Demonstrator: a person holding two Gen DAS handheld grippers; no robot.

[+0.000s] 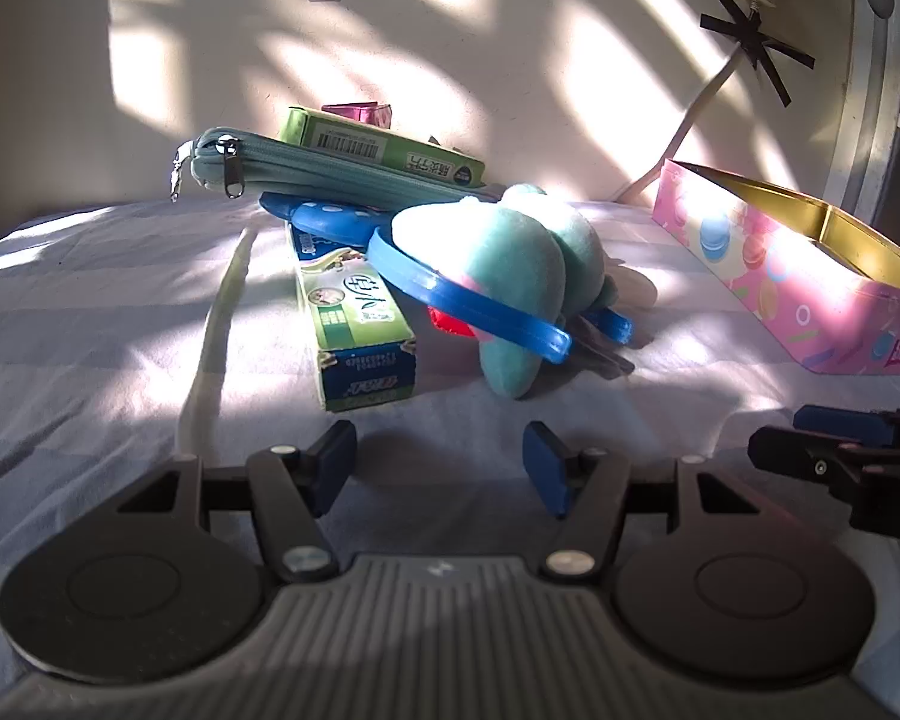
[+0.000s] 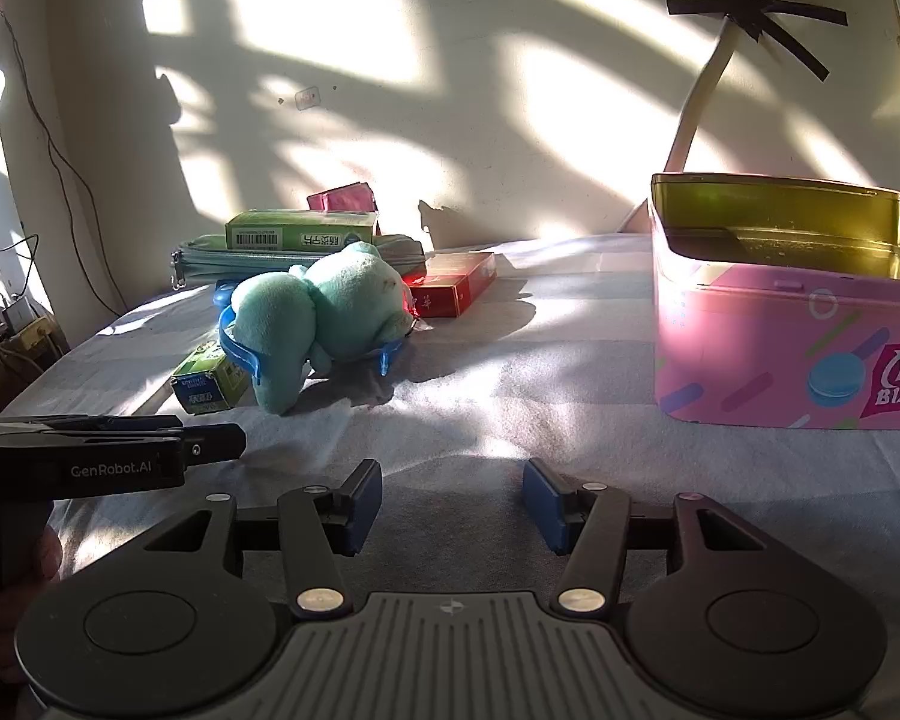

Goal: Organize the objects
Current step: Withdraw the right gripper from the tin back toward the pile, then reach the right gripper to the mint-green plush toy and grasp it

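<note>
A teal plush toy (image 1: 510,276) (image 2: 324,312) lies on the bedsheet inside a blue hoop (image 1: 468,294), beside a green toothpaste box (image 1: 354,324) (image 2: 210,384). Behind them a teal pencil case (image 1: 306,174) carries a green box (image 1: 384,147). A red box (image 2: 456,285) lies to the plush's right. An open pink biscuit tin (image 1: 798,276) (image 2: 798,312) stands at the right. My left gripper (image 1: 441,468) is open, short of the toothpaste box and plush, holding nothing. My right gripper (image 2: 453,504) is open over bare sheet, left of the tin, holding nothing.
A small magenta box (image 2: 342,198) leans by the wall behind the pile. A white cord (image 2: 696,114) taped to the wall drops behind the tin. Cables (image 2: 12,312) hang past the bed's left edge. A hand (image 2: 24,588) holds the left gripper's handle.
</note>
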